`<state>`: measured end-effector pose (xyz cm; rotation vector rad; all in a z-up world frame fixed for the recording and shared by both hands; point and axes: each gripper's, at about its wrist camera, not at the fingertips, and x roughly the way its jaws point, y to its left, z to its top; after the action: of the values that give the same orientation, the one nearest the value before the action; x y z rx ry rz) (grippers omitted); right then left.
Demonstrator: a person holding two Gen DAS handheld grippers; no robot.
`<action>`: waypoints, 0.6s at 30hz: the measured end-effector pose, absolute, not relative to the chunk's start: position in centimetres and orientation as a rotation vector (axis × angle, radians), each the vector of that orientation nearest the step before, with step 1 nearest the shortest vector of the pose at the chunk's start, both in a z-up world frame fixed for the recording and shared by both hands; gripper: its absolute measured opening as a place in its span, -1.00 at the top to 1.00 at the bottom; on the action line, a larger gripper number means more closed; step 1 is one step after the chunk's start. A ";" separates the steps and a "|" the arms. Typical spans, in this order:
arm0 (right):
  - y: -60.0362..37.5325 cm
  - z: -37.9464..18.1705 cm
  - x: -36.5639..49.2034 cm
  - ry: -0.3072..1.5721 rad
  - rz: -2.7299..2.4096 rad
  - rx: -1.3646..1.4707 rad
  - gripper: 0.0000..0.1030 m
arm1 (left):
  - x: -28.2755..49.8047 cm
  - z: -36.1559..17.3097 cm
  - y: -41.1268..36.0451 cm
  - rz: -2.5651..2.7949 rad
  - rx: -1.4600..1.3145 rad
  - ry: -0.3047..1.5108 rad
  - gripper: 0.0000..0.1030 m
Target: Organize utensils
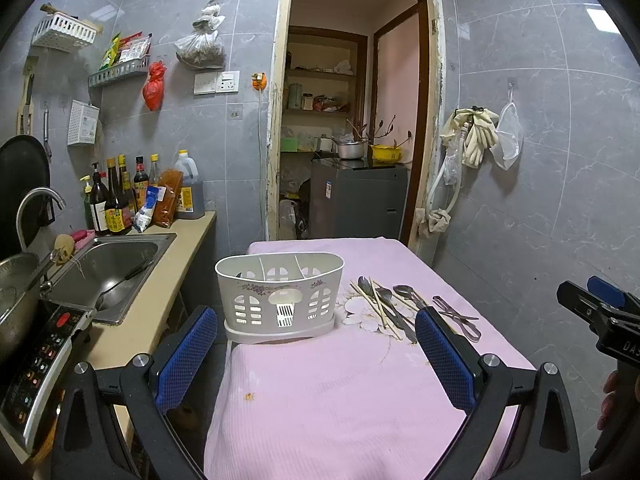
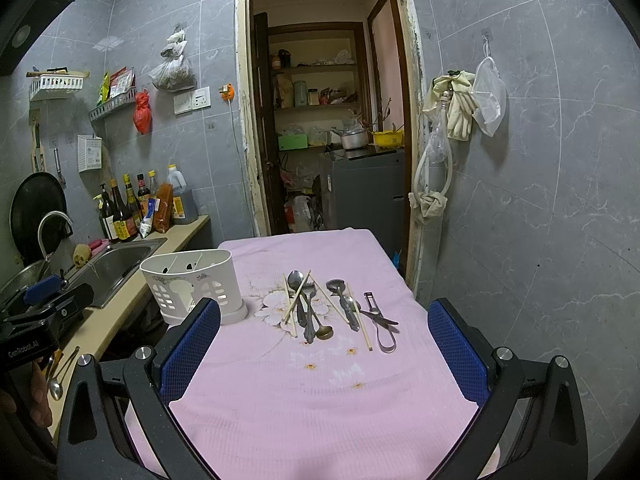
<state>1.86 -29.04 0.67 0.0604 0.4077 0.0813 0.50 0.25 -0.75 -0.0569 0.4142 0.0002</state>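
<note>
A white plastic utensil holder [image 1: 280,294] with three compartments stands at the left of the pink-clothed table [image 1: 320,392]; it also shows in the right wrist view [image 2: 192,284]. Right of it lie loose metal spoons [image 2: 298,280], a fork [image 2: 308,312], chopsticks [image 2: 296,298] and a peeler [image 2: 380,324]; the pile also shows in the left wrist view [image 1: 390,306]. My left gripper [image 1: 316,352] is open and empty, above the near table before the holder. My right gripper [image 2: 324,348] is open and empty, short of the utensils.
A counter with a steel sink [image 1: 108,272], faucet [image 1: 36,204], sauce bottles [image 1: 120,200] and a cooker panel [image 1: 36,364] runs along the left. An open doorway [image 1: 348,120] lies behind the table. Gloves and bags [image 1: 480,136] hang on the right wall.
</note>
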 end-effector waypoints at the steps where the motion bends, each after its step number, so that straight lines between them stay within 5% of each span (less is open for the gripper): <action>1: -29.0 0.7 1.9 0.408 0.081 0.060 -0.98 | 0.5 -0.8 0.3 0.000 -0.057 0.414 -0.94; 18: -29.0 0.6 1.9 0.409 0.082 0.060 -0.98 | 0.5 -0.7 0.3 0.001 -0.060 0.415 -0.94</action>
<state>1.93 -29.02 0.61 0.0602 0.4086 0.0818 0.54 0.27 -0.73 -0.0598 0.4148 0.0013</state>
